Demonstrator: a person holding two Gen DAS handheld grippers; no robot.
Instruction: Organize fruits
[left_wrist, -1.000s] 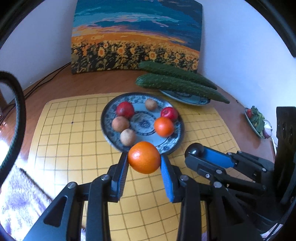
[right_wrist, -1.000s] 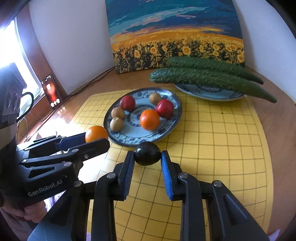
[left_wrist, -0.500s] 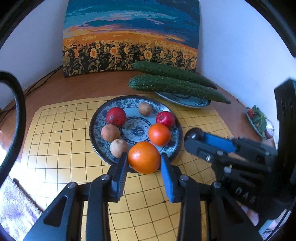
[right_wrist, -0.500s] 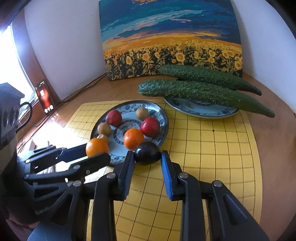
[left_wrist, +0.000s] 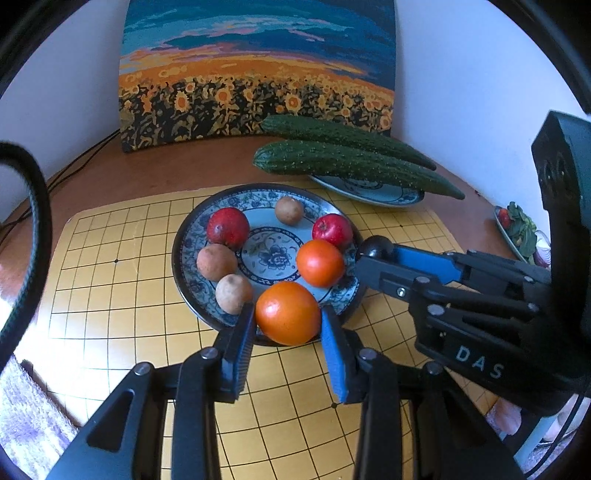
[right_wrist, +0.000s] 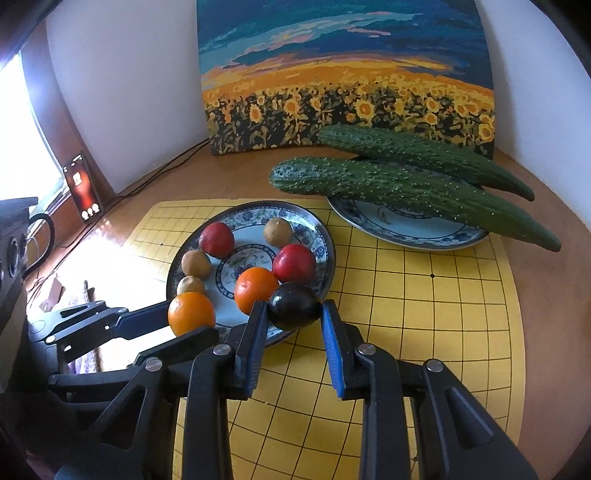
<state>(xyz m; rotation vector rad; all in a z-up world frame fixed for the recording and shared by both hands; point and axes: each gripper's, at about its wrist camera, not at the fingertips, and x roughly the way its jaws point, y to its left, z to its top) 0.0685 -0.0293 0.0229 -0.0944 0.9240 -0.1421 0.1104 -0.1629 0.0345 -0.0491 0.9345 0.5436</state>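
A round, glossy orange sits gripped between the fingers of the left gripper, over the near rim of a blue-patterned plate. To its right, the right gripper has its fingers clamped on a small dark plum at the same plate's edge. The plate — on a yellow grid mat — holds another orange, two red fruits and three brown ones. Behind, two cucumbers lie across a second plate.

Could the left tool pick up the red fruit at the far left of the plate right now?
Probably not yet. The left tool is already shut on an orange, so its jaws are full. The red fruit itself lies uncovered on the plate, with nothing above it.
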